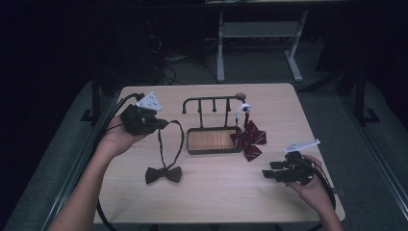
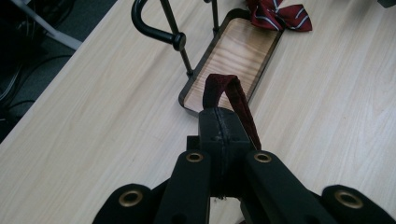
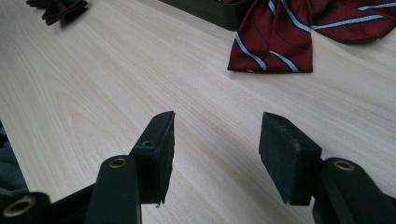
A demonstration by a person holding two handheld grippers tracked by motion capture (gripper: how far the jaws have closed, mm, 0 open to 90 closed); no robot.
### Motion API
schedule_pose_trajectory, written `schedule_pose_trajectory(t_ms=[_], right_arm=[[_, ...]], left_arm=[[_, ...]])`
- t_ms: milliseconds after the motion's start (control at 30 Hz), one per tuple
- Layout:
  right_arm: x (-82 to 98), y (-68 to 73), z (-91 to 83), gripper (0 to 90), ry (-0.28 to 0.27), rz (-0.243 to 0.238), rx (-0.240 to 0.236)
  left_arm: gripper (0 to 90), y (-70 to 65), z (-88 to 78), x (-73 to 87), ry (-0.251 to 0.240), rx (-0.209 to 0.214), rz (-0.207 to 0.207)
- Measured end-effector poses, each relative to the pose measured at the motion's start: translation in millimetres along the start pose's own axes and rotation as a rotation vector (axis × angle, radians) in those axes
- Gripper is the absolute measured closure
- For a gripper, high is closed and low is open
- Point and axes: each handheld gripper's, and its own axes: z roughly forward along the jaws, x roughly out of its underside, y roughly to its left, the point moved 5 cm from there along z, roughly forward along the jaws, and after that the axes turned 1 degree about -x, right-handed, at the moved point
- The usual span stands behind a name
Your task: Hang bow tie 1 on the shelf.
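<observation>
At the left of the table [image 1: 144,202], the left gripper [image 1: 161,124] is seen clenched on the strap [image 2: 236,95] of the dark bow tie [image 1: 163,174]; the strap is pinched between the pads, a short loop standing out past the fingertips. The rest of the strap is draped down to the bow, which lies flat on the table nearer the person. At the centre a hook stand [image 1: 211,103] is set on its tray [image 1: 214,150], with a striped bow tie [image 1: 249,138] hung at its right end. At the right, the right gripper [image 1: 268,174] is held released, nothing between its fingers [image 3: 159,149].
</observation>
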Motion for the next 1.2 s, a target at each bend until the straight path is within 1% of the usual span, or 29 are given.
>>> schedule_pose_trajectory(t_ms=[33, 100, 200, 267, 500, 667, 700, 800, 933, 1000, 1200], right_arm=[[0.0, 0.0, 0.0, 45.2, 0.000, -0.001, 0.000], [0.0, -0.2, 0.0, 45.2, -0.001, -0.001, 0.000], [-0.2, -0.4, -0.3, 45.2, -0.007, 0.003, -0.002], [-0.3, -0.2, -0.9, 45.2, -0.007, 0.008, -0.001], [-0.3, -0.7, -0.1, 45.2, -0.009, 0.003, -0.002], [-0.2, -0.8, -0.2, 45.2, -0.005, 0.000, -0.004], [-0.2, -0.9, -0.2, 45.2, -0.005, 0.002, -0.005], [-0.1, -1.0, -0.3, 45.2, -0.008, 0.006, -0.003], [0.1, -1.1, -0.9, 45.2, -0.004, 0.011, -0.004], [0.2, -1.2, -0.9, 45.2, -0.005, 0.013, -0.004], [0.1, -1.7, -2.2, 45.2, -0.011, 0.008, -0.003]], left_arm=[[90.0, -0.3, 0.3, -0.8, -0.003, 0.000, -0.005], [90.0, 1.1, 0.6, -2.5, 0.000, -0.003, 0.002], [90.0, 2.8, 2.1, -5.0, -0.006, 0.000, -0.007], [90.0, 5.6, 3.2, -6.7, 0.005, 0.000, -0.008], [90.0, 11.1, 4.9, -12.5, 0.003, 0.004, -0.016], [90.0, 13.1, 5.0, -18.1, 0.013, 0.001, -0.001], [90.0, 13.1, 5.4, -19.4, 0.009, 0.000, -0.005], [90.0, 15.0, 5.8, -22.8, 0.014, -0.003, 0.002], [90.0, 16.2, 5.9, -26.4, 0.018, -0.004, 0.001], [90.0, 17.7, 6.2, -28.3, 0.017, -0.011, 0.008], [90.0, 21.9, 8.9, -30.9, 0.027, -0.012, 0.000]])
